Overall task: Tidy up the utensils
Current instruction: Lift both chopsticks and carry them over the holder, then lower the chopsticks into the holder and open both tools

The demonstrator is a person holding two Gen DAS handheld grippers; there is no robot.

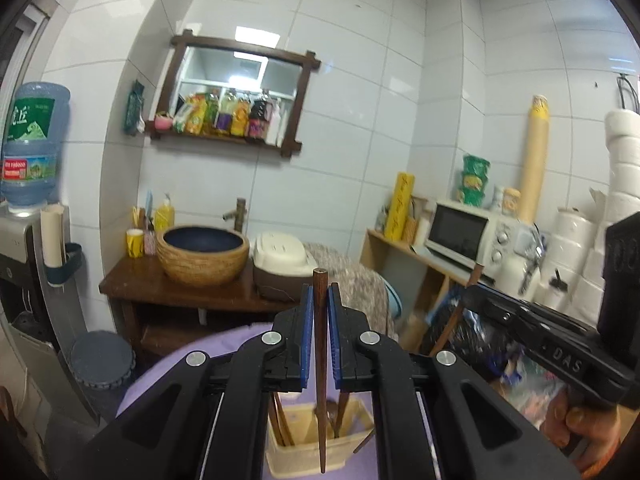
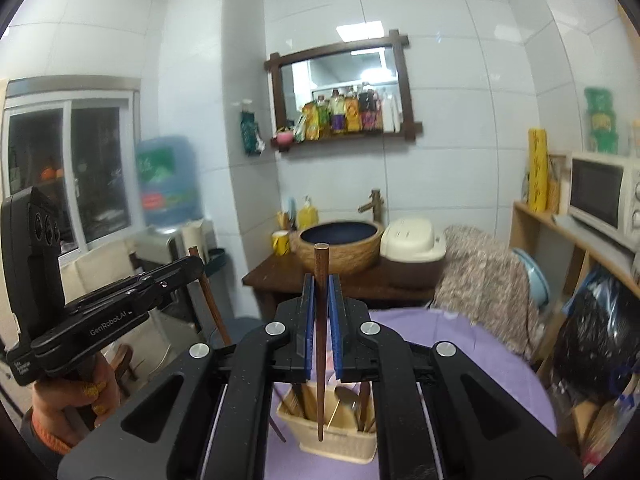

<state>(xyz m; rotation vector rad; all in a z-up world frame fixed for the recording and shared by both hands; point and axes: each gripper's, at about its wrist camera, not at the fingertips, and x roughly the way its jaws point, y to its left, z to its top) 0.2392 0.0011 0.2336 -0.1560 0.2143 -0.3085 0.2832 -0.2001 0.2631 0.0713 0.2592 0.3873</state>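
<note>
Black gripper arms with blue pads filled the bottom of both wrist views. Above the cream utensil basket, which stood on a purple cloth, the left gripper was clamped on one dark wooden chopstick, held nearly upright with its thin tip hanging over the basket's front wall. Just beside it, the right gripper pinched a second chopstick the same way, its tip also low over the basket. Each hand gripped its tool's handle, and the two tools sat close together above the basket. Inside the basket stood more chopsticks and a spoon, crowded together. Judging from this, each stick was gripped near its thick end only, so it could pivot or slide between the pads if tilted; the long tips could also catch the basket's rim or the utensils within and tip it. With both tools so near, one could knock the other. Well behind the basket sat a wooden stand with a woven basin, a rice cooker and a microwave on a shelf, all clear of the work; a mirror hung above on the tiled wall.
</note>
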